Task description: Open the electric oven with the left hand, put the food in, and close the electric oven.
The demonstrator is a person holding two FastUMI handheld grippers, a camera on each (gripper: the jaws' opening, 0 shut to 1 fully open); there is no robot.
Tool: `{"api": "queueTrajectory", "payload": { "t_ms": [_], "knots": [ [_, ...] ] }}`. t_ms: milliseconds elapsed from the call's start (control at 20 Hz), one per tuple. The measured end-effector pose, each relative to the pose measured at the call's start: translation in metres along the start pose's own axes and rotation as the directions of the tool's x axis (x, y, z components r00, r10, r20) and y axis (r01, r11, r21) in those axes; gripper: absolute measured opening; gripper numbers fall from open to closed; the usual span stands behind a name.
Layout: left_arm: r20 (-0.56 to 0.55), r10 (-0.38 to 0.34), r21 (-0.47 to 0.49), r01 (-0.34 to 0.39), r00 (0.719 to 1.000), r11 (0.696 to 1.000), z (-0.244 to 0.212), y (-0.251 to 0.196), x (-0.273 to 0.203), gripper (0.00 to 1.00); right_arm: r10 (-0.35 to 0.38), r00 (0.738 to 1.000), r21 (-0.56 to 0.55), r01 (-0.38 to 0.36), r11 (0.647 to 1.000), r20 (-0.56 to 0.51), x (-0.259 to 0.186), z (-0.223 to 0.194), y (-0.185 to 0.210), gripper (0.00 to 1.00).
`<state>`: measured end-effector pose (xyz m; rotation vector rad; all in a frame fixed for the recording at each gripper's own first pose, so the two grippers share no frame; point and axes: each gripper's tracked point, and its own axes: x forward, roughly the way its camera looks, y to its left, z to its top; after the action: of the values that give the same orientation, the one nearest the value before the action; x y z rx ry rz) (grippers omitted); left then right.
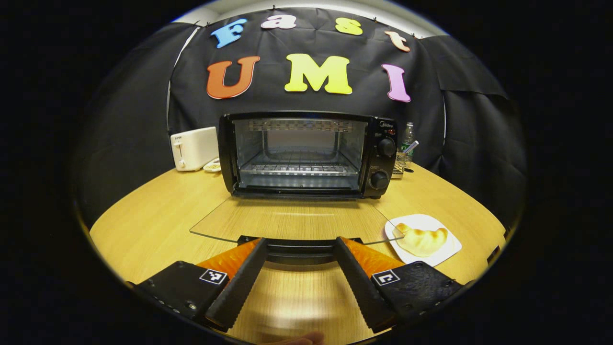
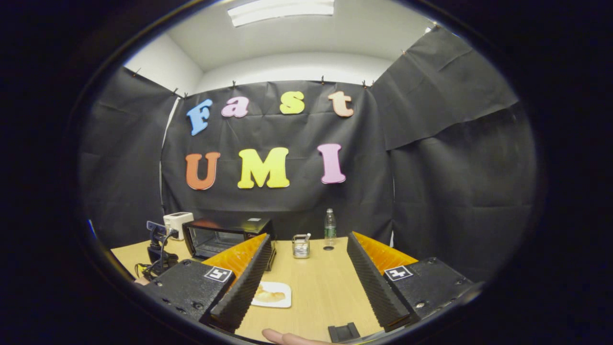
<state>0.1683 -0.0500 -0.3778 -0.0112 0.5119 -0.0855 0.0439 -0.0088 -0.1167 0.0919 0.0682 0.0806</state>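
Note:
The black electric oven (image 1: 306,155) stands at the back of the table with its glass door (image 1: 287,218) folded down flat and the wire rack inside bare. The door's black handle (image 1: 299,250) lies at the near edge, just at the tips of my left gripper (image 1: 300,242), which is open with its fingers apart over the handle. A croissant (image 1: 421,239) rests on a white plate (image 1: 443,254) to the right of the door. In the right gripper view, my right gripper (image 2: 309,237) hovers open and empty above the table, with the plate (image 2: 282,299) and croissant (image 2: 268,293) below its left finger and the oven (image 2: 225,237) farther left.
A white toaster (image 1: 194,148) and a small dish (image 1: 212,166) sit left of the oven. A bottle (image 1: 407,136) and a small holder (image 1: 398,165) stand to its right. A small black block (image 2: 344,331) lies near the table's front edge.

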Motion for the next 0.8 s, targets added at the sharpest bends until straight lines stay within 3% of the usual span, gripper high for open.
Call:
{"api": "queueTrajectory", "payload": {
  "t_ms": [250,400,650,800],
  "knots": [
    [0.009,0.002,0.014,-0.002,1.000,1.000,-0.002,0.000,-0.006,0.94,0.006,1.000,-0.023,-0.006,1.000,-0.024,0.009,-0.011,0.005,0.98],
    [0.008,-0.020,-0.028,0.020,1.000,0.999,0.003,0.005,-0.015,0.93,0.020,0.998,-0.031,-0.022,0.999,-0.057,0.029,-0.029,0.008,0.98],
    [0.146,-0.025,-0.074,0.036,0.989,0.997,0.068,0.017,-0.079,0.94,0.034,0.981,-0.016,-0.038,0.999,-0.192,0.069,-0.080,0.005,0.99],
    [0.214,0.016,-0.081,0.002,0.977,0.997,0.105,0.033,-0.128,0.94,0.067,0.964,-0.004,-0.070,0.998,-0.259,0.091,-0.109,0.011,0.99]
  ]
}}
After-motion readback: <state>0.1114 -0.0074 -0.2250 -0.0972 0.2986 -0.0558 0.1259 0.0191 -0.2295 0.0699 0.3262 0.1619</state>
